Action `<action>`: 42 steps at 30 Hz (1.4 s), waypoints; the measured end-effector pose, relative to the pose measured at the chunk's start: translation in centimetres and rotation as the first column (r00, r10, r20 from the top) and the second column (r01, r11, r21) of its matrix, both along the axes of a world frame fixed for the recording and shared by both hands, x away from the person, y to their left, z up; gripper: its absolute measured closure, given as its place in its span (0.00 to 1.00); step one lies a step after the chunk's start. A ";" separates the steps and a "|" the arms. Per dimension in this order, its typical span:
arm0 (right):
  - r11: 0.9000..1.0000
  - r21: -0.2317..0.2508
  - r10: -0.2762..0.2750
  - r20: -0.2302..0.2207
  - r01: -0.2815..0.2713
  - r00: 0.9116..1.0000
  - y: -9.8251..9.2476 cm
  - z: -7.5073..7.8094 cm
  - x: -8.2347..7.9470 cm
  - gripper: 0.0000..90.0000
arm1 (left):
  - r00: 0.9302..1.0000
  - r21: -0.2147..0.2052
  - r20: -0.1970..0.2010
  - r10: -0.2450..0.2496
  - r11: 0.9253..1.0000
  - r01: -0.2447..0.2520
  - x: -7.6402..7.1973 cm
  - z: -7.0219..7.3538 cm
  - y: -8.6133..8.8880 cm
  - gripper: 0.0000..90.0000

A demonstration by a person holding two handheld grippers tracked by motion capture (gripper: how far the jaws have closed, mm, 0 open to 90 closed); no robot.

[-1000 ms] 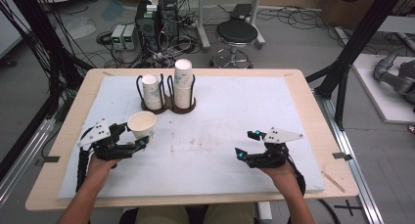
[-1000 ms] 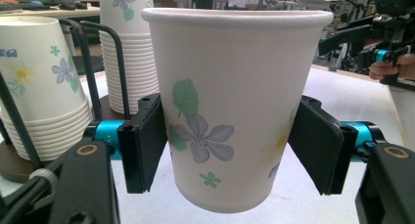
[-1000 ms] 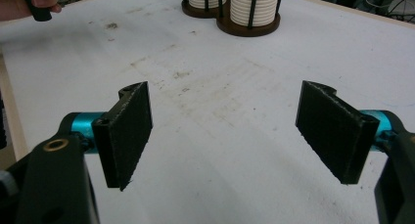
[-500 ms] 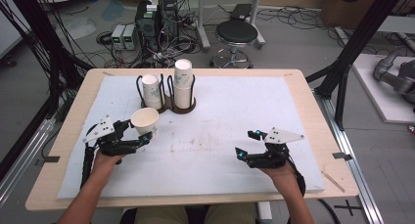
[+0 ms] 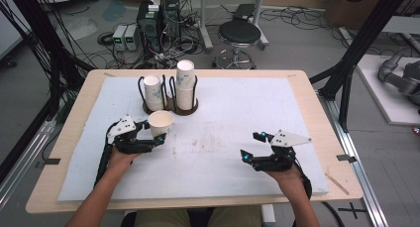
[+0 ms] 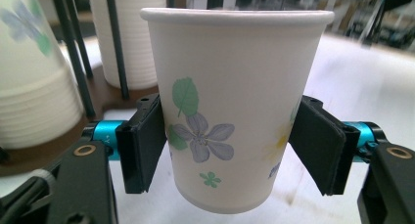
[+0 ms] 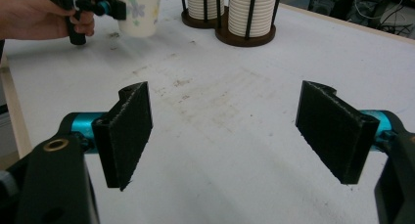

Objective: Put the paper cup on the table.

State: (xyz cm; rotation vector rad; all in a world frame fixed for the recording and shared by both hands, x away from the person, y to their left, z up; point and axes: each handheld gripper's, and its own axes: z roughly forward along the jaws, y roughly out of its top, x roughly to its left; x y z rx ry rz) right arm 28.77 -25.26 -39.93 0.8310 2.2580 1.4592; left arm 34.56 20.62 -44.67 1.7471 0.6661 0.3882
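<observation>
The table [image 5: 297, 88] in front of you is light wood with a big white mat [image 5: 237, 133] on top, a bit dirty in the middle; behind it the floor has a round stool [image 5: 239, 34], grey boxes and lots of cables.

At the far left part of the mat stands a dark cup holder [image 5: 171, 107] with thin black bars; two stacks of white cups sit in it, a short stack [image 5: 152, 92] on the left and a tall stack [image 5: 185, 84] on the right.

Your left gripper [image 6: 230, 141] has the paper cup [image 6: 230, 111] between its two black pads; the cup is upright, open side up, with a blue flower and a green leaf on it; the left pad [image 6: 144, 143] sits right at the cup's side, and the right pad [image 6: 318, 145] sits right at the other side; the jaws have just been opening a little, yet the cup is between the pads and its bottom looks a bit above the mat, so you are holding it. In the high view the cup [image 5: 161, 123] is just in front of the cup holder, near the short stack, at the tip of your left gripper [image 5: 157, 139].

Your right gripper [image 5: 252, 146] rests low over the right side of the mat, well apart from the cup; its jaws stand wide, with only bare mat between the pads [image 7: 129, 131].
</observation>
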 end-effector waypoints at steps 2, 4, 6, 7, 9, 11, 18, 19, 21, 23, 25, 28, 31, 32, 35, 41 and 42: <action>1.000 0.001 0.001 0.003 -0.001 1.000 0.0 0.1 0.0 0.25 | 1.000 0.028 -0.010 -0.003 1.000 0.003 0.1 -0.2 -0.2 0.35; 1.000 0.001 0.001 0.003 -0.001 1.000 -0.1 0.1 0.0 0.25 | 1.000 0.051 -0.019 0.004 0.999 -0.003 0.1 -0.3 -0.4 0.35; 1.000 0.001 -0.002 0.002 0.002 1.000 -0.2 0.0 0.0 0.25 | 1.000 0.065 -0.030 0.005 0.998 -0.003 0.1 -0.4 -0.4 0.35; 1.000 0.003 -0.004 -0.002 0.004 1.000 -0.2 0.0 0.0 0.25 | 0.999 0.080 -0.034 0.011 0.997 -0.009 0.2 -0.5 -0.4 0.35; 1.000 -0.002 -0.001 0.000 0.001 1.000 -0.2 0.0 0.0 0.25 | 0.999 0.100 -0.052 0.017 0.995 -0.011 0.2 -0.6 -0.3 0.35; 1.000 -0.001 0.001 -0.002 -0.001 1.000 -0.1 0.0 0.0 0.25 | 0.998 0.114 -0.062 0.023 0.993 -0.016 0.1 -0.6 -0.4 0.35; 1.000 -0.002 0.000 0.000 0.000 1.000 -0.2 0.0 -0.1 0.25 | 0.994 0.194 -0.098 0.038 0.981 -0.019 -0.6 -0.4 -0.5 0.36; 1.000 -0.001 -0.002 -0.004 0.002 1.000 -0.2 0.0 -0.2 0.25 | 0.994 0.202 -0.102 0.041 0.979 -0.019 -0.8 -0.3 -0.4 0.36; 1.000 0.001 -0.004 -0.004 0.004 1.000 -0.3 0.0 -0.2 0.25 | 0.992 0.220 -0.116 0.045 0.975 -0.018 -0.9 -0.3 -0.1 0.36; 1.000 -0.001 -0.006 -0.005 0.006 1.000 -0.4 0.0 -0.2 0.25 | 0.991 0.237 -0.122 0.044 0.971 -0.014 -1.1 -0.3 0.0 0.36; 1.000 -0.004 -0.005 -0.004 0.005 1.000 -0.4 -0.1 -0.2 0.25 | 0.992 0.253 -0.121 0.042 0.967 -0.010 -1.2 -0.3 0.1 0.35; 1.000 -0.003 -0.004 -0.007 0.004 1.000 -0.5 -0.1 -0.2 0.24 | 0.992 0.252 -0.116 0.051 0.968 -0.020 -1.2 -0.2 0.3 0.33; 1.000 -0.005 -0.006 -0.008 0.006 1.000 -0.5 -0.1 -0.2 0.25 | 0.990 0.213 -0.128 0.060 0.977 -0.032 -1.3 -0.1 0.4 0.24; 1.000 -0.004 -0.005 -0.009 0.005 1.000 -0.5 -0.1 -0.2 0.25 | 0.990 0.202 -0.129 0.060 0.979 -0.033 -1.4 0.0 0.5 0.23; 1.000 -0.006 -0.009 -0.016 0.009 1.000 -0.7 -0.2 -0.2 0.24 | 0.989 0.168 -0.137 0.055 0.985 -0.032 -1.9 0.3 1.2 0.19; 0.999 -0.012 -0.034 -0.024 0.034 0.999 -1.3 -0.4 -0.2 0.25 | 0.994 0.130 -0.102 0.042 0.991 -0.028 -3.4 1.0 3.1 0.19; 0.999 -0.015 -0.042 -0.017 0.042 0.999 -1.5 -0.4 -0.2 0.24 | 0.995 0.115 -0.094 0.041 0.993 -0.030 -3.7 1.2 3.5 0.19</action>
